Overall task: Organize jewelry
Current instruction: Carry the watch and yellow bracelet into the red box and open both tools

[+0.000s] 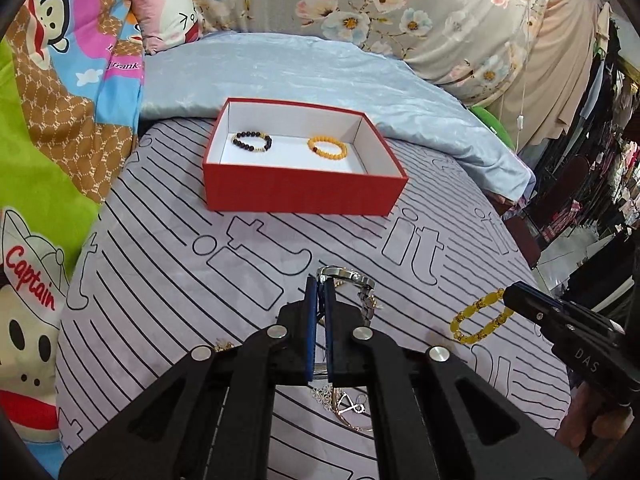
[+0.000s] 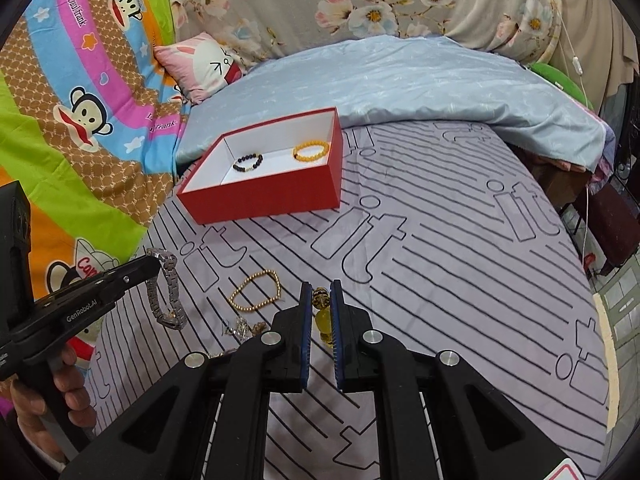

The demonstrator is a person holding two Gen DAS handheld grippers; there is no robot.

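A red box [image 1: 304, 192] [image 2: 272, 200] with a white inside sits on the striped bedsheet. In it lie a dark bead bracelet [image 1: 252, 141] [image 2: 248, 163] and an orange bead bracelet [image 1: 327, 148] [image 2: 311, 151]. My left gripper [image 1: 321, 280] [image 2: 154, 260] is shut on a silver metal watch [image 1: 360, 284] [image 2: 166, 292], which hangs above the sheet. My right gripper [image 2: 322, 292] [image 1: 506, 294] is shut on a yellow bead bracelet [image 2: 322, 316] [image 1: 478, 318], also lifted. A gold bead bracelet [image 2: 256, 290] lies on the sheet between them.
Small chains and pendants [image 2: 240, 330] [image 1: 344, 400] lie in a heap on the sheet near the grippers. A light blue quilt [image 1: 320, 68] lies behind the box, cartoon bedding [image 1: 60, 100] to the left. The bed's edge [image 2: 604, 340] drops off on the right. A hand [image 2: 60, 396] holds the left gripper.
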